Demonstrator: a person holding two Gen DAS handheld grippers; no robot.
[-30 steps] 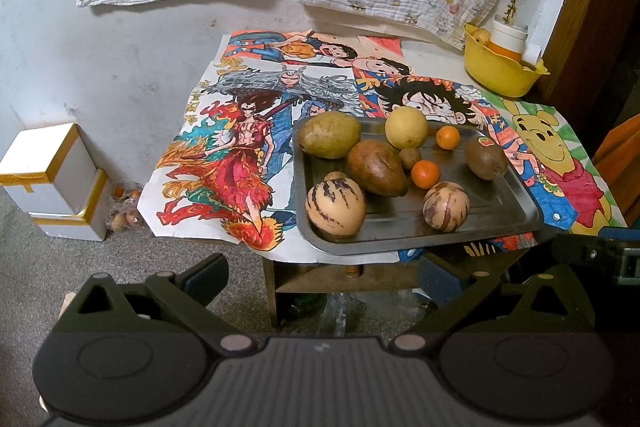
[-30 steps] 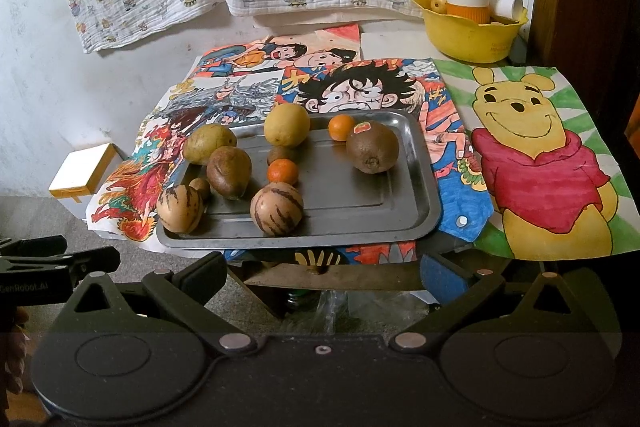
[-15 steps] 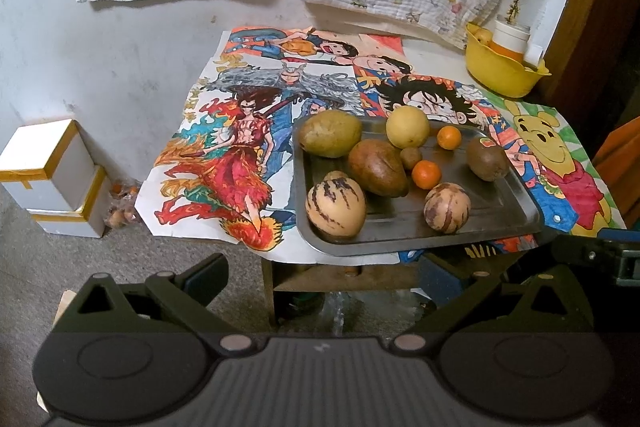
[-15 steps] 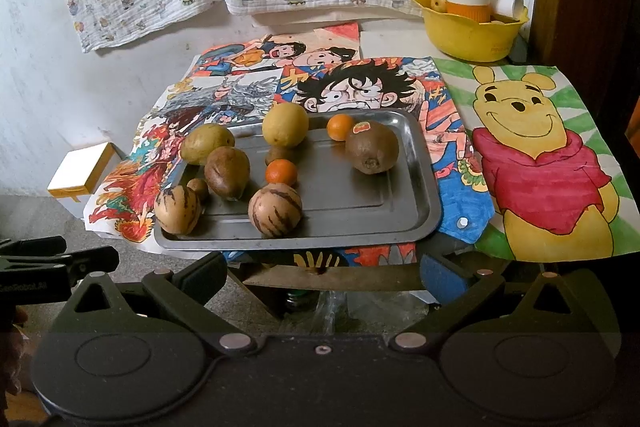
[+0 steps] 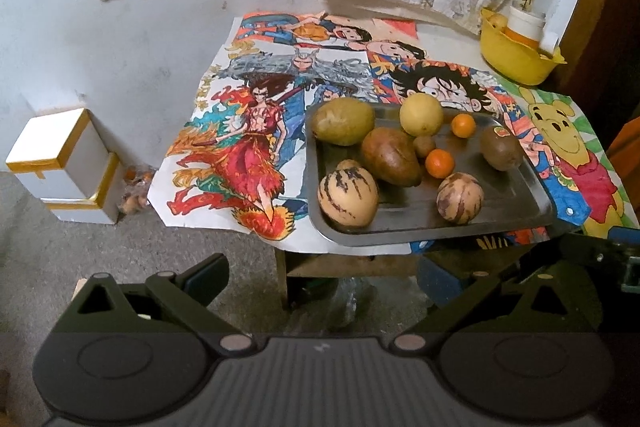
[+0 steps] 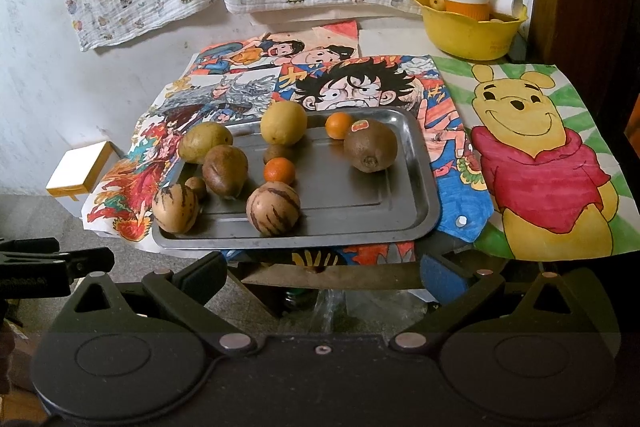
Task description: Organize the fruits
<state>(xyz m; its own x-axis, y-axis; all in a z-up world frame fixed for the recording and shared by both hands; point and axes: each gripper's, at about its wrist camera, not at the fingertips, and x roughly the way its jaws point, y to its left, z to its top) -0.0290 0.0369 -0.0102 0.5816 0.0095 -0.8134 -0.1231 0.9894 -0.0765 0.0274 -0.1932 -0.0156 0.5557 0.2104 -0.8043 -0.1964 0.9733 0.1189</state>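
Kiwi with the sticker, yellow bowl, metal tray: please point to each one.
kiwi (image 6: 370, 151), right wrist view, middle of its brown skin.
yellow bowl (image 6: 468, 37), right wrist view, front wall.
metal tray (image 6: 360, 203), right wrist view, bare floor.

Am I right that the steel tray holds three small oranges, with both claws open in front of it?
Not quite: the steel tray holds two small oranges, not three, as the right wrist view shows. Both the left claw and the right claw are indeed open in front of it.
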